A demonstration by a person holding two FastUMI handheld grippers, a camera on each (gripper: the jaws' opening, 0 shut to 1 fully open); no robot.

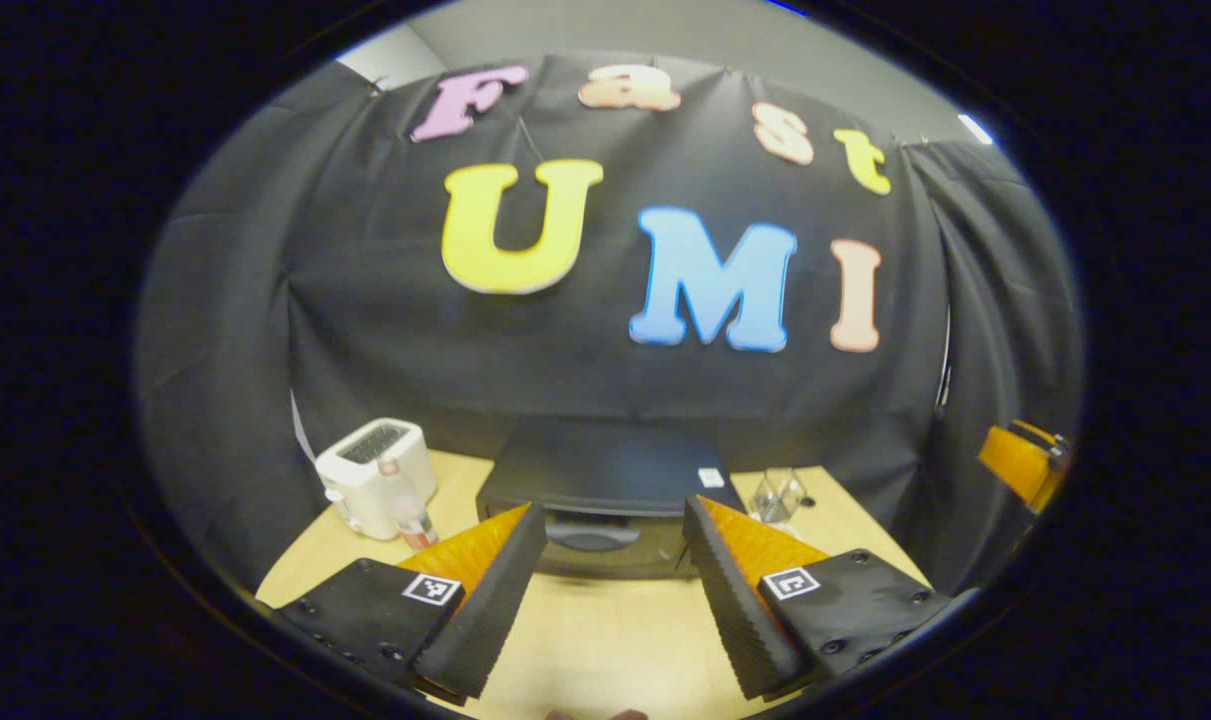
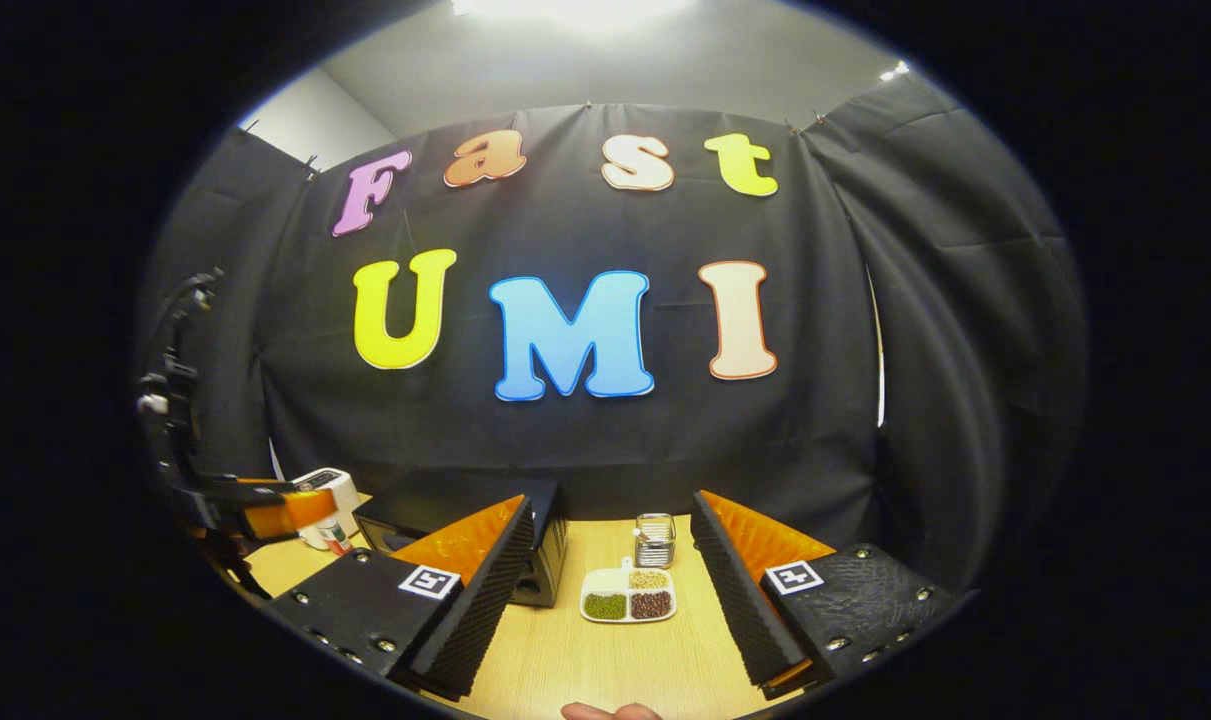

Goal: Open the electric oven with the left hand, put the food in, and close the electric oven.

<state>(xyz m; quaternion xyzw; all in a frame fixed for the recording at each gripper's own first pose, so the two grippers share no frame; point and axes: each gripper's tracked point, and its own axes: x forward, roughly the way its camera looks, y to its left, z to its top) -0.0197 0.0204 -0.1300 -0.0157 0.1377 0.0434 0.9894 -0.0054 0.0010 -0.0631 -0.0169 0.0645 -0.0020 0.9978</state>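
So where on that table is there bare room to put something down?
Bare wood lies in front of the oven and in front of the tray. It is crowded around the toaster with its bottle, and between tray and jar.

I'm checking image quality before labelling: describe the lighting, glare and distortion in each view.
Left gripper view: dim, fisheye-bent; the oven is dark with little detail, the table evenly lit, and the toaster is clear. Right gripper view: ceiling light glare at the top, curved edges, and the food tray is sharp and well lit.
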